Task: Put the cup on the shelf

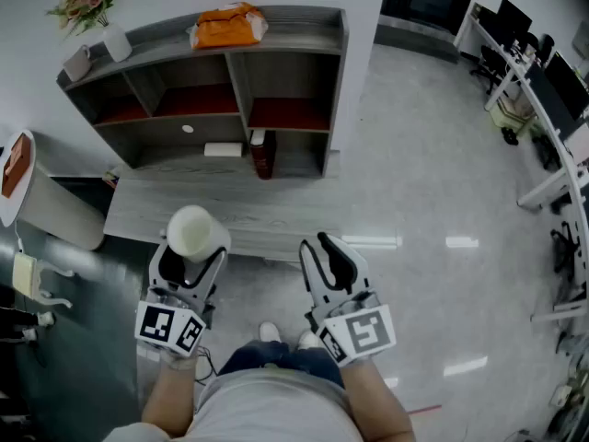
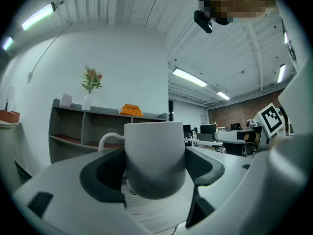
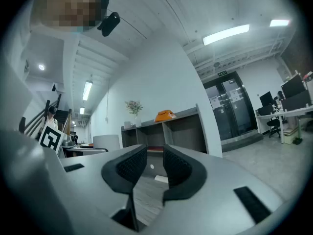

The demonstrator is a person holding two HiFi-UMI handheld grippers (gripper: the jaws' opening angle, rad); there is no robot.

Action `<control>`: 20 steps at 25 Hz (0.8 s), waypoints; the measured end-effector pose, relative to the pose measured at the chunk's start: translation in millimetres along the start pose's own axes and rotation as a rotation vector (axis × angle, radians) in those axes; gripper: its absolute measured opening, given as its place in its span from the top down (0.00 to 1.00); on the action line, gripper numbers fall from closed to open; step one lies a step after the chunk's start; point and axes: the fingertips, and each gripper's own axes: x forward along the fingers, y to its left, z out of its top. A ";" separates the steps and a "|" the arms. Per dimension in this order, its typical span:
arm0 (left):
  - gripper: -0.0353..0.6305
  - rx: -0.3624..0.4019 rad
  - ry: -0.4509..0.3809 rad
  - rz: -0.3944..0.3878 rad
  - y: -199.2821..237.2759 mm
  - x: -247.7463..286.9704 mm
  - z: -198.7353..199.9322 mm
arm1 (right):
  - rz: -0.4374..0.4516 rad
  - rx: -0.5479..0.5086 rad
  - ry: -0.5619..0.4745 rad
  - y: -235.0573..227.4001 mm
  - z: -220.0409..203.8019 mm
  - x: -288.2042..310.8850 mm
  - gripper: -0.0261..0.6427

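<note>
A white cup (image 1: 191,228) with a handle is clamped between the jaws of my left gripper (image 1: 191,247), held in the air in front of the person. In the left gripper view the cup (image 2: 155,155) stands upright and fills the gap between the dark pads (image 2: 105,173), handle to the left. The grey shelf (image 1: 304,26) with reddish boards stands ahead against the wall, some way off. My right gripper (image 1: 324,251) hovers beside the left one; in the right gripper view its jaws (image 3: 150,168) stand a narrow gap apart with nothing in them.
On the shelf top lie an orange telephone (image 1: 228,26), a vase of flowers (image 1: 92,12) and a small mug (image 1: 78,63). A white box (image 1: 223,149) and a red item (image 1: 262,153) sit in the lower compartments. A round white table (image 1: 18,168) stands left, desks (image 1: 543,90) right.
</note>
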 end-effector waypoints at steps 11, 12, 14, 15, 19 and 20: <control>0.38 -0.014 -0.011 -0.099 28.2 -4.6 -5.6 | -0.091 0.007 -0.023 26.0 -9.6 19.2 0.80; 0.38 -0.011 -0.014 -0.112 29.8 -2.4 -6.0 | -0.112 0.011 -0.027 24.3 -11.0 18.4 0.80; 0.38 -0.006 -0.013 -0.135 32.2 4.0 -8.4 | -0.151 0.013 -0.023 19.4 -16.2 16.1 0.80; 0.38 -0.007 -0.010 -0.143 32.6 7.3 -10.2 | -0.168 0.015 -0.018 16.1 -19.2 14.2 0.80; 0.38 -0.006 0.001 -0.166 29.5 24.1 -15.0 | -0.214 0.027 -0.020 -4.1 -22.9 10.6 0.80; 0.38 -0.006 0.004 -0.169 28.2 29.8 -16.5 | -0.219 0.029 -0.022 -10.4 -23.1 11.7 0.80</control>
